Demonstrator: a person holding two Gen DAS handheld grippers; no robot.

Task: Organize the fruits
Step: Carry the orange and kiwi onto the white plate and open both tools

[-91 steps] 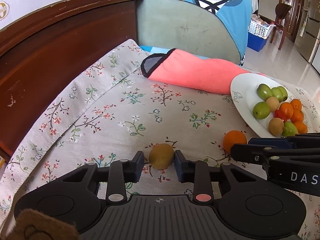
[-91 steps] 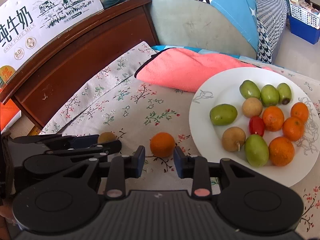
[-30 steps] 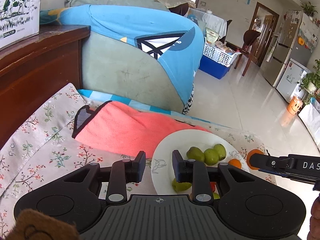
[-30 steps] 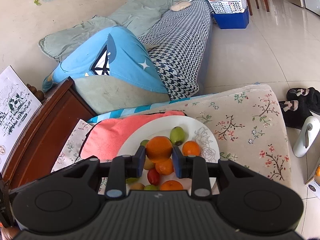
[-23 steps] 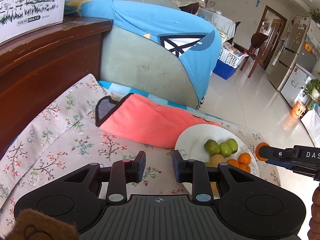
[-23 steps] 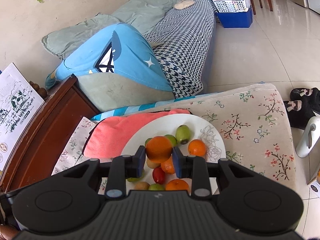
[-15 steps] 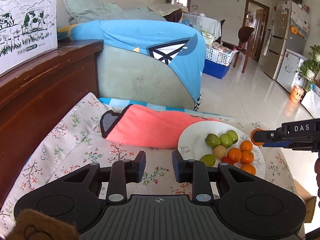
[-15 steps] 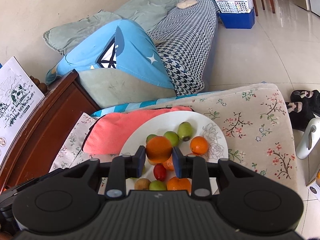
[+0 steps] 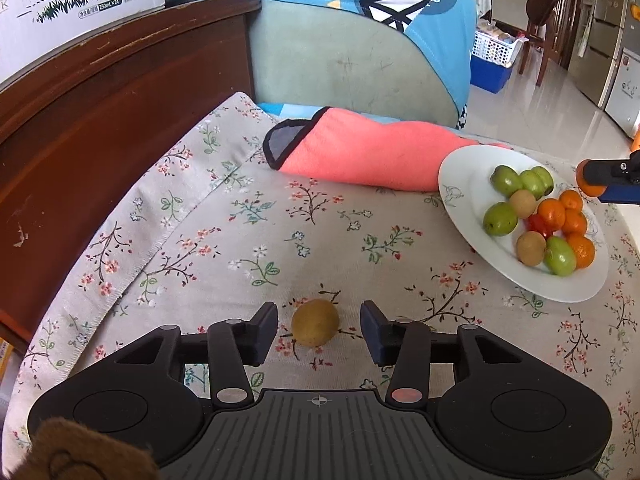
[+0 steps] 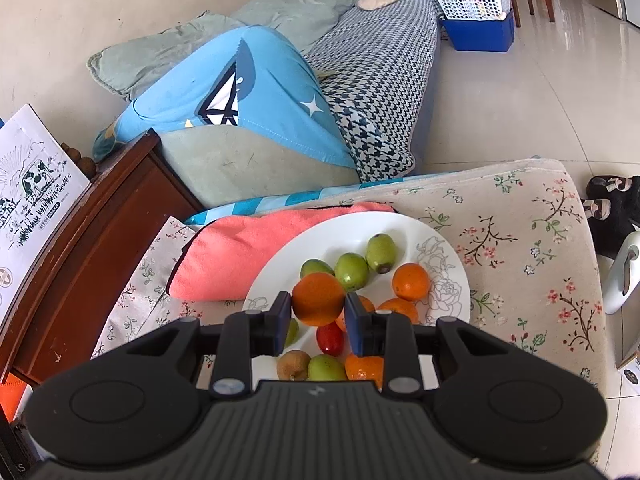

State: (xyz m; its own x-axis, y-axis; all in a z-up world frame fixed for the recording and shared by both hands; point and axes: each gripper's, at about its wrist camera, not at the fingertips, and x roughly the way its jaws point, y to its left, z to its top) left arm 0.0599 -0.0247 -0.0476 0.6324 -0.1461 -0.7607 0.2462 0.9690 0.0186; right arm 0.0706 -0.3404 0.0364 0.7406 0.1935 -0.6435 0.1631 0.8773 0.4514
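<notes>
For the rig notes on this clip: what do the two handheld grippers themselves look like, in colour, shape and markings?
The left gripper and the right gripper look alike: matte black plastic with a ribbed centre plate, a round disc on either side, and two linkage arms ending in dark blue fingers. Each has one grey and one pinkish pivot cap. White letters "DAS" show on the right gripper in the left view.

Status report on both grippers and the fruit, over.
Left gripper just opened, empty, straddling brown fruit. Right gripper shut on orange above plate. Nothing blocking.
</notes>
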